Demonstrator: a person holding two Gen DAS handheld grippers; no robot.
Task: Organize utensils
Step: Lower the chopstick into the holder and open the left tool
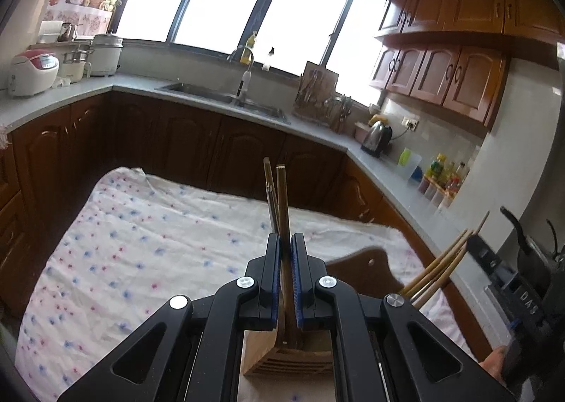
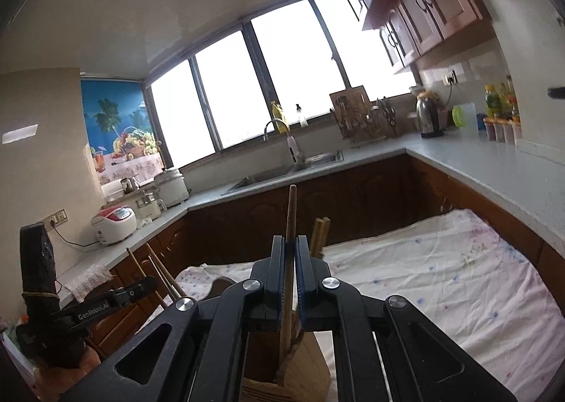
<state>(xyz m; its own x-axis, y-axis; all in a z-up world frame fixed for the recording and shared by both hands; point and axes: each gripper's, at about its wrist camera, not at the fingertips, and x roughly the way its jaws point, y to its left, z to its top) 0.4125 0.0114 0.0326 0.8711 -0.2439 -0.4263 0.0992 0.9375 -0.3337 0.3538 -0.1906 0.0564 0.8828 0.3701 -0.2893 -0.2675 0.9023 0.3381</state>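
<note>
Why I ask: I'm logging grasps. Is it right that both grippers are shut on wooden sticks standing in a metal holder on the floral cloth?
Not quite: the holder is wooden, as the left wrist view shows. Both the left gripper and right gripper are indeed shut on wooden sticks over the floral cloth.

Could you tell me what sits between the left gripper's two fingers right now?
In the left wrist view, the left gripper clamps wooden chopsticks.

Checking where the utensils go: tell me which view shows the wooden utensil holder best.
Left wrist view: the wooden utensil holder shows its slotted front below the closed left gripper. The right wrist view shows only a plain corner, beneath the right gripper.
</note>
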